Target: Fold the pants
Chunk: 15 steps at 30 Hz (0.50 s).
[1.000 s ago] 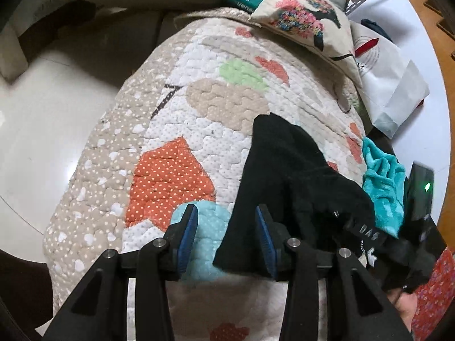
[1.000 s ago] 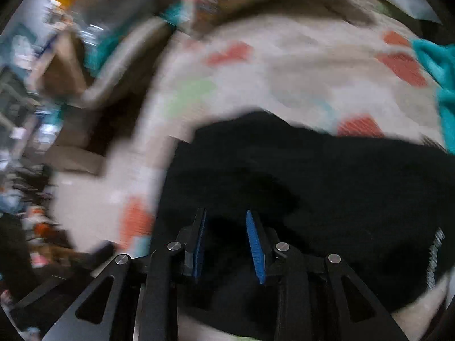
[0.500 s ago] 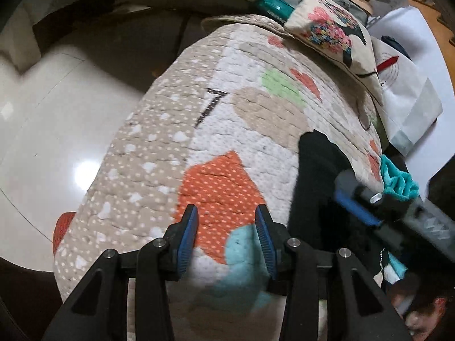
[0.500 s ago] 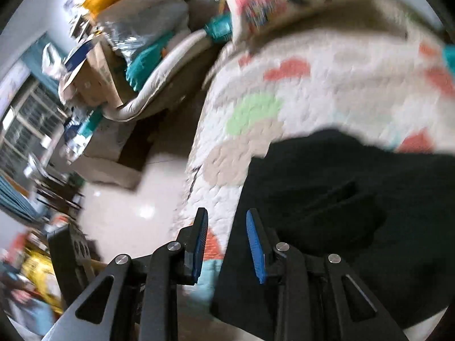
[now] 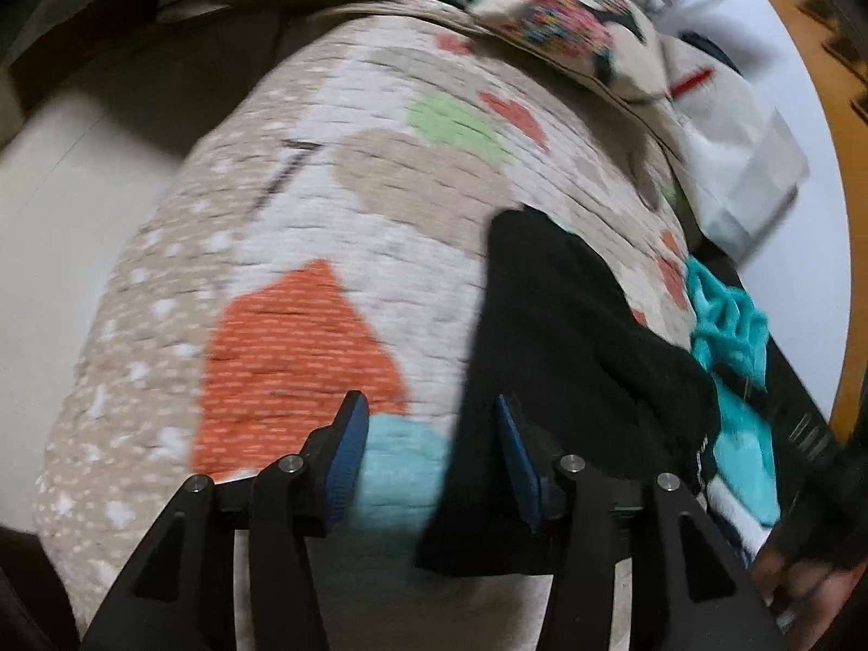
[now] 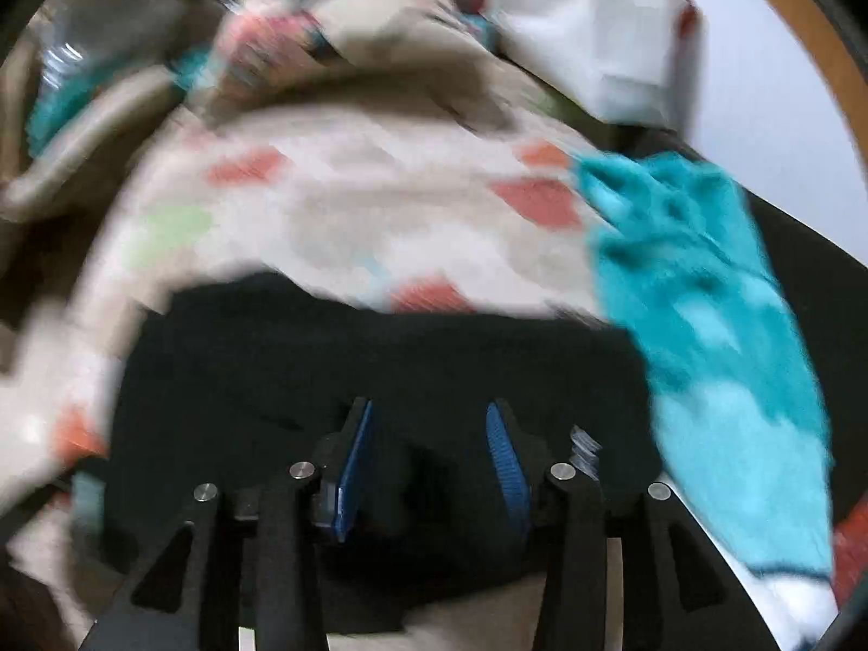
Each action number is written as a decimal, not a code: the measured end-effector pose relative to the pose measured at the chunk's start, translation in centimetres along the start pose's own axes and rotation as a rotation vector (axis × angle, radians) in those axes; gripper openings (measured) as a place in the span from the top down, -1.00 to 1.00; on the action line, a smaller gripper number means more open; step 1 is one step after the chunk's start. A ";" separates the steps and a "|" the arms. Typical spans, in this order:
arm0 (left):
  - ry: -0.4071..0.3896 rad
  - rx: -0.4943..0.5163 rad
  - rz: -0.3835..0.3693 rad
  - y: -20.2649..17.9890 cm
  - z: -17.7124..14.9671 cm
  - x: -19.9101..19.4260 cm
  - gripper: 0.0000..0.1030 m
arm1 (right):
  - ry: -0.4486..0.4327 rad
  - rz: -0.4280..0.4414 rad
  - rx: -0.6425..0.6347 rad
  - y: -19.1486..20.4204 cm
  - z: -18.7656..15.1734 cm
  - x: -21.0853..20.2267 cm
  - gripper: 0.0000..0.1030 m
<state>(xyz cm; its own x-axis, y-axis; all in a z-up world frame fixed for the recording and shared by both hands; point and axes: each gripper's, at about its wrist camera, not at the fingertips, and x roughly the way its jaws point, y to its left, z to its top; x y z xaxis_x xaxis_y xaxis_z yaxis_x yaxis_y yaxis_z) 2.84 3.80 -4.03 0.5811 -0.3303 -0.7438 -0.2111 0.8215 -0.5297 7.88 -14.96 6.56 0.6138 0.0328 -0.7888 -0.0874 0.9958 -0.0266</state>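
Note:
The black pants [image 5: 564, 336] lie in a folded heap on a patchwork quilt [image 5: 304, 228]; they also fill the lower middle of the right wrist view [image 6: 380, 358]. My left gripper [image 5: 428, 450] is open and empty, over the quilt at the pants' left edge. My right gripper [image 6: 428, 450] is open and empty, just above the black cloth. Both views are blurred by motion.
A teal garment [image 6: 705, 293] lies right of the pants, also in the left wrist view [image 5: 727, 320]. A printed cushion [image 5: 569, 21] and a white bag [image 5: 743, 173] sit at the quilt's far end. Pale floor [image 5: 59, 206] lies to the left.
The left view swung back right, so the pants' edge is by its right finger again. The right gripper opened wider and swung right from the quilt's left side toward the teal garment.

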 end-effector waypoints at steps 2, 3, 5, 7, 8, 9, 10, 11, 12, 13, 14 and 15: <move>0.001 0.036 -0.002 -0.8 -0.2 0.5 0.07 | -0.011 0.167 -0.072 2.3 1.8 0.3 -0.10; -0.001 0.051 0.000 -1.1 -0.3 0.7 0.07 | -0.005 0.213 -0.111 3.7 2.5 0.8 -0.11; -0.005 0.072 0.006 -1.7 -0.3 1.0 0.07 | 0.042 0.257 -0.195 6.9 4.0 2.6 -0.14; -0.005 0.079 0.009 -1.9 -0.4 1.2 0.07 | 0.110 0.262 -0.243 9.7 4.6 5.2 -0.14; -0.005 0.078 0.011 -1.9 -0.3 1.3 0.07 | 0.147 0.254 -0.257 10.6 5.1 6.7 -0.14; -0.003 0.076 0.016 -2.0 -0.4 1.4 0.07 | 0.181 0.238 -0.270 11.5 5.4 8.2 -0.13; -0.004 0.077 0.027 -2.0 -0.4 1.4 0.13 | 0.222 0.223 -0.279 12.2 5.5 9.7 -0.14; -0.002 0.088 0.040 -2.2 -0.4 1.5 0.40 | 0.261 0.219 -0.279 12.5 5.4 11.0 -0.14; 0.012 0.107 0.048 -2.5 -0.5 1.8 0.70 | 0.308 0.210 -0.274 13.0 5.4 12.2 -0.14; 0.025 0.119 0.051 -2.8 -0.6 2.0 0.72 | 0.342 0.193 -0.269 13.4 5.2 13.1 -0.14; 0.020 0.124 0.059 -2.9 -0.6 2.0 0.74 | 0.355 0.192 -0.255 13.5 5.2 13.6 -0.11; 0.023 0.127 0.062 -3.1 -0.6 1.9 0.77 | 0.352 0.202 -0.229 13.4 5.3 13.6 0.02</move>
<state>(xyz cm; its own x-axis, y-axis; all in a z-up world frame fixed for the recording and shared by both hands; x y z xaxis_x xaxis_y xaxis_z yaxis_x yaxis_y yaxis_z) 4.15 0.37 -4.08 0.5519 -0.2864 -0.7832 -0.1440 0.8923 -0.4278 19.19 -0.70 -1.23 0.2664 0.1539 -0.9515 -0.3730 0.9267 0.0454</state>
